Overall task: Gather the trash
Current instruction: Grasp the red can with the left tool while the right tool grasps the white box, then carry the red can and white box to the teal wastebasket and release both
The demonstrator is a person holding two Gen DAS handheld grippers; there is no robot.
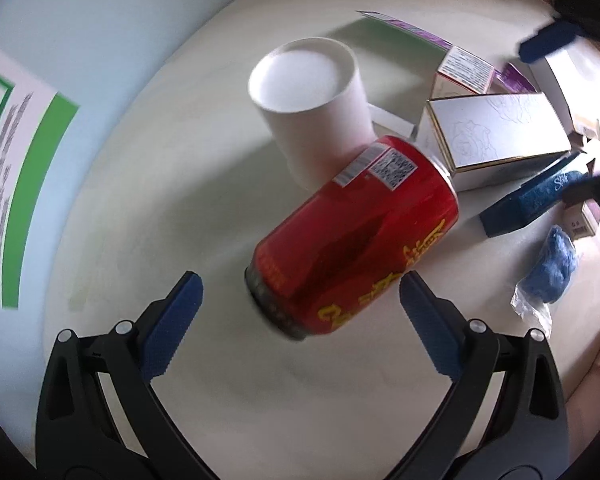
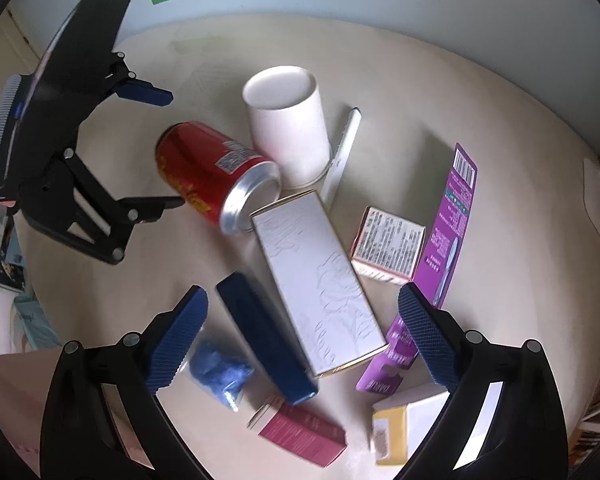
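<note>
Trash items lie scattered over a round pale table [image 1: 140, 200], and the nearest candidate in the left wrist view is a red can [image 1: 356, 236] lying on its side, its dark base end toward the camera and its far end resting against a white paper cup [image 1: 312, 108] that stands upside down. The left gripper [image 1: 300, 300] points steeply down with its jaws spread wide and nothing between the pads; the can's base lies just beyond the gap, so the spread appears set to straddle the can's width. To the right lie a white box with a line drawing [image 1: 496, 136], a dark blue box [image 1: 532, 204] and a blue wad in clear wrap [image 1: 552, 272], all apart from the left fingers. In the right wrist view, the right gripper [image 2: 300, 332] also points down, jaws wide and holding nothing. Between its fingers lie the dark blue box [image 2: 264, 336] and the white drawn box [image 2: 320, 284], side by side and touching; which one is intended cannot be told. The blue wad [image 2: 220, 372] sits just beside the left-hand pad [image 2: 176, 340]. Farther away, the can [image 2: 216, 172] shows its silver top touching the white box's far corner, with the cup [image 2: 288, 120] behind it. A purple card [image 2: 448, 236], a small printed box [image 2: 388, 244], a red box [image 2: 304, 432] and a yellow-ended box [image 2: 400, 428] lie to the right and near edge. The left gripper [image 2: 168, 148] appears at far left, open at the can's base.
</note>
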